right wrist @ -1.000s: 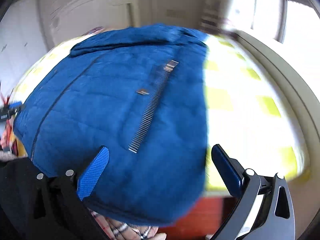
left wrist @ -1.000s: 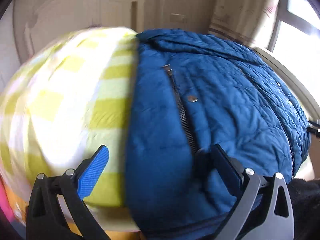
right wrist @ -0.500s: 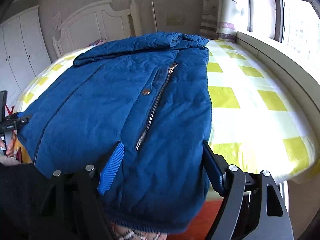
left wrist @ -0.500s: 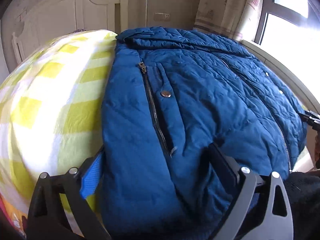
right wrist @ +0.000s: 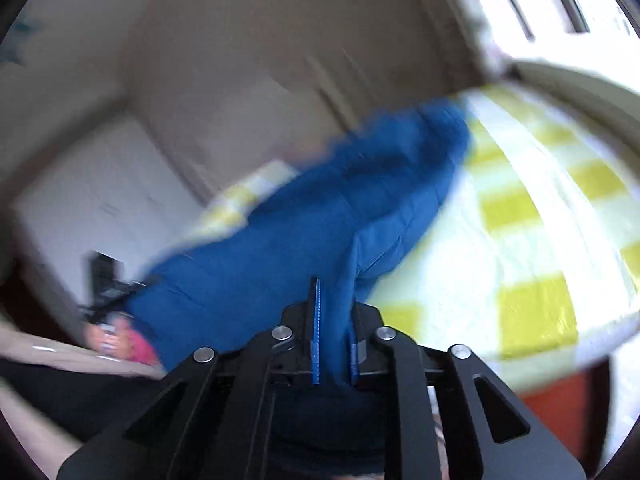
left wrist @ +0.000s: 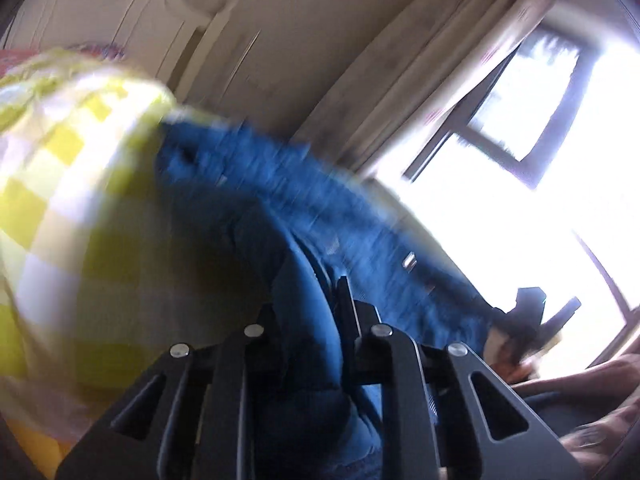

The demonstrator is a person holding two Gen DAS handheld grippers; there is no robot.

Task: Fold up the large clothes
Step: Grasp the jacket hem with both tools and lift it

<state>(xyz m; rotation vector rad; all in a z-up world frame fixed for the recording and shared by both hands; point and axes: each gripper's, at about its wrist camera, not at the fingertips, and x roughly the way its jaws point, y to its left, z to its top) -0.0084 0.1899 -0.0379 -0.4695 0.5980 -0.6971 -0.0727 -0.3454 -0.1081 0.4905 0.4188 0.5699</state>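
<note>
A blue quilted jacket lies on the yellow-and-white checked bed. My left gripper is shut on the jacket's bottom hem, which bunches between the jaws. My right gripper is shut on the hem at the other side, and the jacket stretches away from it over the bed, lifted off the bed's near edge. Both views are blurred by motion. The other gripper shows small at the right of the left wrist view.
A white headboard and a wall stand behind the bed. A bright window with a curtain is at the right. White wardrobe doors are at the left in the right wrist view.
Both grippers have closed on the jacket's hem; half a second ago they were open around it. Both cameras have tilted up and the hem has risen off the bed.
</note>
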